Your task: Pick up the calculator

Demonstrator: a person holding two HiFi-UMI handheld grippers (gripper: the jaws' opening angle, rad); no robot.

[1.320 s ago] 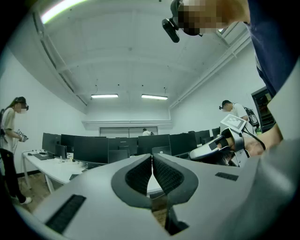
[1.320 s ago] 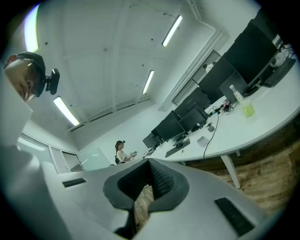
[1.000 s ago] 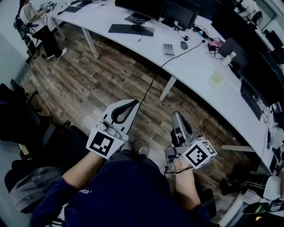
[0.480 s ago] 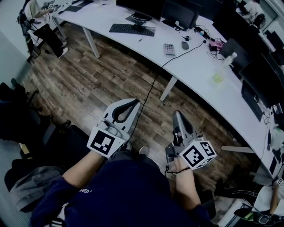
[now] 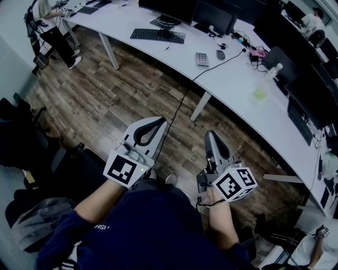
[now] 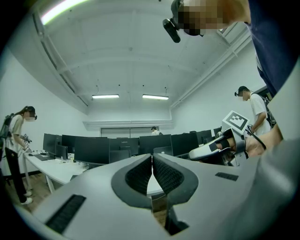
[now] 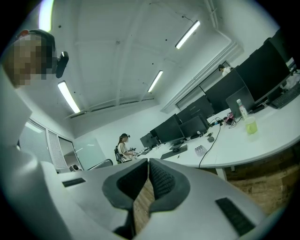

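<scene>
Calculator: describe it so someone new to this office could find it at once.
Take the long curved white desk across the top of the head view. Between the black keyboard and the dark mouse lies the calculator: a small grey slab with a grid of pale keys, far shorter than the keyboard.

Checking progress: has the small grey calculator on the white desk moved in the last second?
No. The small grey calculator still lies just left of the dark mouse.

Open-plan office, long white desk (image 5: 158, 50), monitors (image 5: 211, 16), keyboard (image 5: 157, 35)
</scene>
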